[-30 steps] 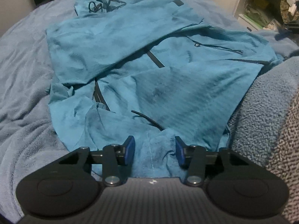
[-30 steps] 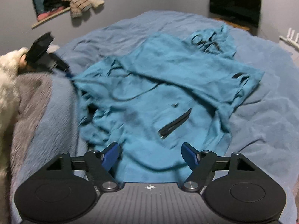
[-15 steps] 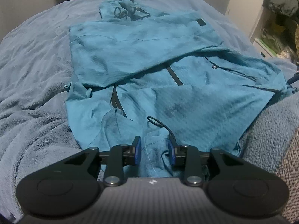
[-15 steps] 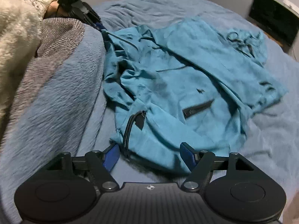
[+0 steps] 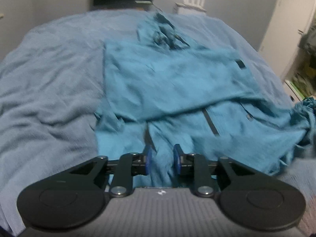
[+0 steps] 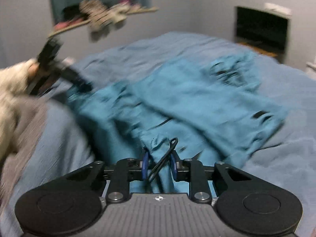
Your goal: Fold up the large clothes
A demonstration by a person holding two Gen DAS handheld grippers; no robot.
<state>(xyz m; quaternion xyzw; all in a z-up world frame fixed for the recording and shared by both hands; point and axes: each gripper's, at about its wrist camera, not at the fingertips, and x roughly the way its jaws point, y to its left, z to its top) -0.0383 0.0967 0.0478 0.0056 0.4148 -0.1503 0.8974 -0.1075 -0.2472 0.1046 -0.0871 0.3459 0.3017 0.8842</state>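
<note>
Now the teal zip-up hooded jacket (image 5: 167,90) on the blue fleece-covered bed (image 5: 49,90) is pinched at its hem by the closing left tongs (image 5: 162,161) and right tongs (image 6: 159,165).

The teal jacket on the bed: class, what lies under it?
Under the teal jacket lies the blue blanket, showing all around it. The part directly beneath is covered, so anything else there cannot be seen.

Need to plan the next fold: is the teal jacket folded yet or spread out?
Mostly spread: the teal jacket lies across the bed, one sleeve folded over.
</note>
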